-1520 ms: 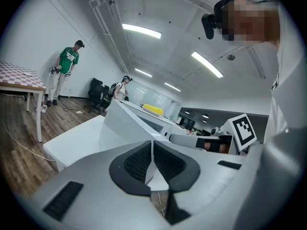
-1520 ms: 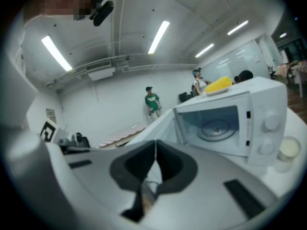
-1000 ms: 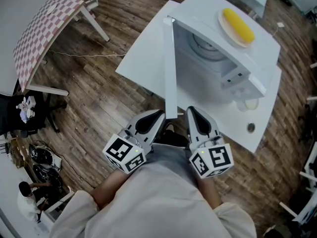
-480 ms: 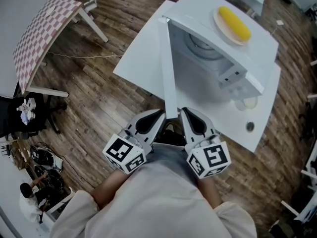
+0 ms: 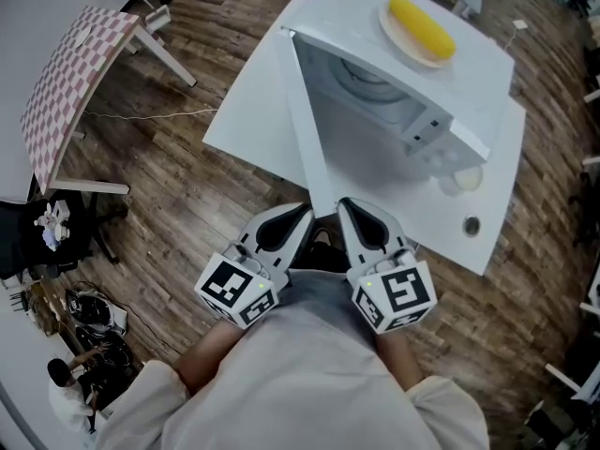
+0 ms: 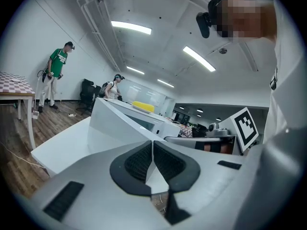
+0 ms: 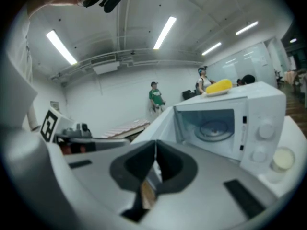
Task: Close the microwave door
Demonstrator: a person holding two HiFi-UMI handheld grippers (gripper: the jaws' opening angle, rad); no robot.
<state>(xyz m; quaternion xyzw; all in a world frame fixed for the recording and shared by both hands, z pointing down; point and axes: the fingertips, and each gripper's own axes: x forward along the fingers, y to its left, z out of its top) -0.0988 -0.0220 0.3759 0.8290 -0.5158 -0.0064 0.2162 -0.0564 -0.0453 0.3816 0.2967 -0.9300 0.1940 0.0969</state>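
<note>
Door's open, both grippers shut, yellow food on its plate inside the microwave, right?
Not inside: the head view shows the yellow food on its plate on top of the microwave. Door open, left gripper and right gripper shut, yes.

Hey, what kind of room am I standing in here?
Probably an open office or lab workspace, not a kitchen: the microwave sits on a white table, strip lights run overhead, and an office chair stands beyond.
</note>
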